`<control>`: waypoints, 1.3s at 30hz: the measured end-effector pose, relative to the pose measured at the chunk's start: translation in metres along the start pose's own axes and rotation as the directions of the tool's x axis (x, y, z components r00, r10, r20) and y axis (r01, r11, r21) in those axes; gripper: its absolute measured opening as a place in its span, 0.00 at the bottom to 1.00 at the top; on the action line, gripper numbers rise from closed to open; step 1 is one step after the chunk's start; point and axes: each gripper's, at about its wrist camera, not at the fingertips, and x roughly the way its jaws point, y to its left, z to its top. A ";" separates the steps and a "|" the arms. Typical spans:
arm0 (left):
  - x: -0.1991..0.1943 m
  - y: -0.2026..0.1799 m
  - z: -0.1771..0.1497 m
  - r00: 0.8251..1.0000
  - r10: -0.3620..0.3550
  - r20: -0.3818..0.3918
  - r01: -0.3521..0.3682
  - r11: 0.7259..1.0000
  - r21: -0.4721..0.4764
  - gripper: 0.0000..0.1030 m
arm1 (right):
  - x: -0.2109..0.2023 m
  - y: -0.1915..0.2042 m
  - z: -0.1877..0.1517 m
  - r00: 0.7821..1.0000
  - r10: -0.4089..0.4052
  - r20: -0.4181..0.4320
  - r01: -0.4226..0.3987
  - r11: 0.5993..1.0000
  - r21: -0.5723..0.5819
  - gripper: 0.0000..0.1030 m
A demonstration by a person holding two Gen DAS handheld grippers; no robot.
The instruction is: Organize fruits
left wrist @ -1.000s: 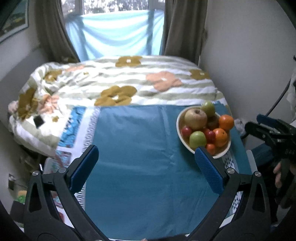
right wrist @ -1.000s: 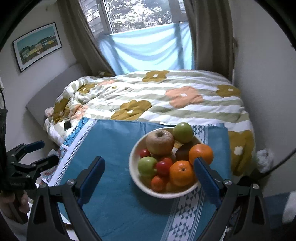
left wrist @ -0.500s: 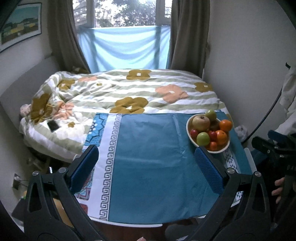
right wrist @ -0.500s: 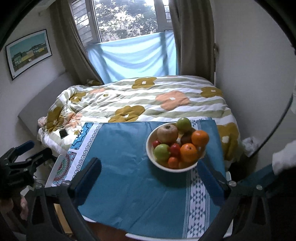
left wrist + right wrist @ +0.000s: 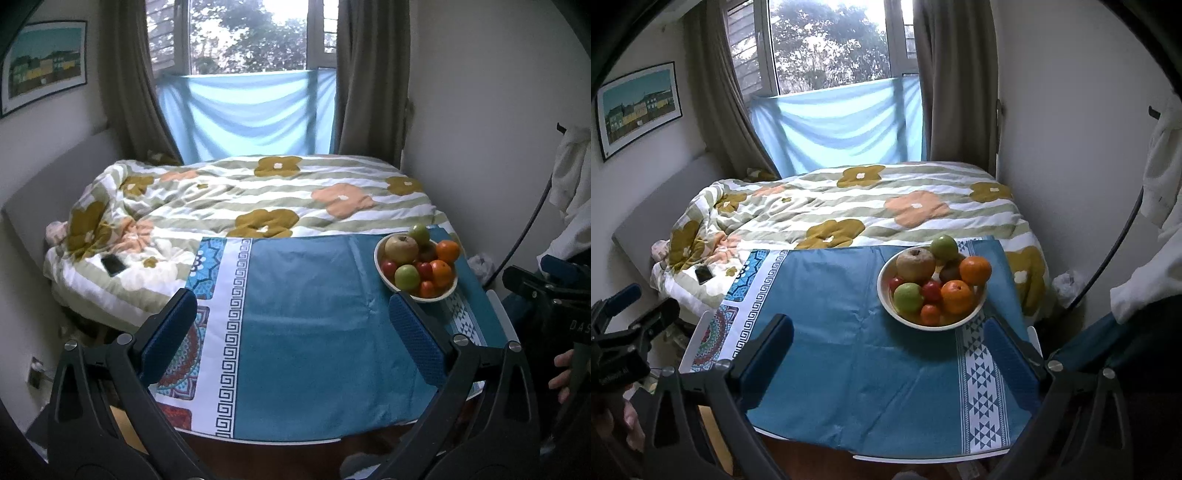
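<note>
A floral duvet [image 5: 871, 206] lies behind the blue tablecloth [image 5: 849, 350].

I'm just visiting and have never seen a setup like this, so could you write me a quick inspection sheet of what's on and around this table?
Surface: small table under a blue patterned tablecloth, smooth with faint creases.
Job's things: white bowl at the table's far right, heaped with a brownish apple, green apples, oranges and small red fruits; nothing set out yet.
Clutter: nothing seen on the cloth besides the bowl.
Grippers: left gripper and right gripper both open, empty, held back from the bowl.
Cables: a dark cable arcs along the right wall.
Surroundings: bed with a flowered duvet, a phone on it, curtained window, framed picture.
</note>
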 end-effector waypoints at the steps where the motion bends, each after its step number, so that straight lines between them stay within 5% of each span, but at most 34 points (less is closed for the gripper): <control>1: -0.001 0.000 0.000 1.000 -0.001 0.002 0.001 1.000 0.002 1.00 | -0.001 0.001 0.000 1.000 0.000 -0.001 0.000 1.000 0.000 1.00; 39: 0.004 0.003 0.003 1.000 0.000 0.021 0.000 1.000 0.024 1.00 | 0.002 -0.003 0.010 1.000 -0.022 0.014 0.022 1.000 0.012 1.00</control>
